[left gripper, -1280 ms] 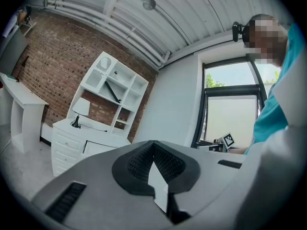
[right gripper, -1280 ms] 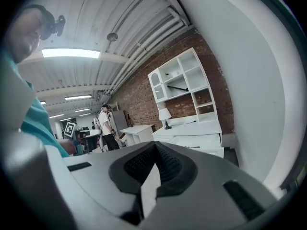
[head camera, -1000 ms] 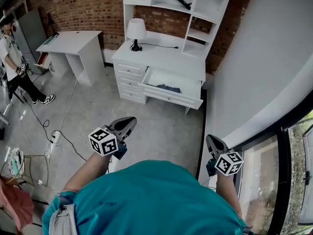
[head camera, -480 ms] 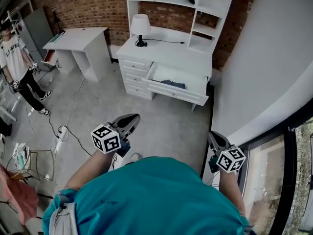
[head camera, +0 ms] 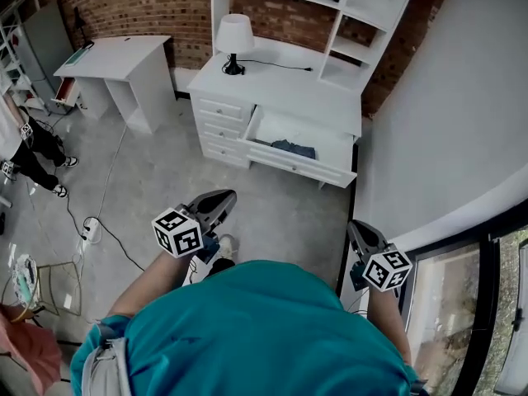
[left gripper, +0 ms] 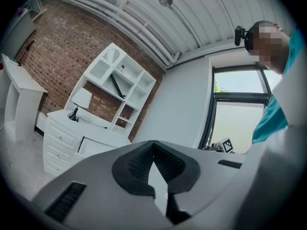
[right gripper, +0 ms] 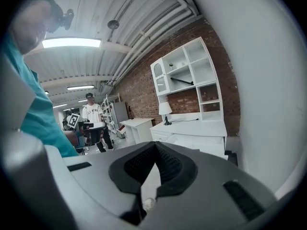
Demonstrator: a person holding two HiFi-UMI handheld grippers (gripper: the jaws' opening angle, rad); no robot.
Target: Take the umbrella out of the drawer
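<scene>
The umbrella (head camera: 294,148) lies in the open drawer (head camera: 290,167), well apart from the person (head camera: 247,328). Left gripper (head camera: 216,200) and right gripper (head camera: 356,231) are both clamped shut, holding nothing.

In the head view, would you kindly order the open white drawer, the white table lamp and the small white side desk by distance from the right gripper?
1. Open white drawer, ahead of the right gripper.
2. White table lamp, further back and to the left.
3. Small white side desk, far left by the brick wall.
</scene>
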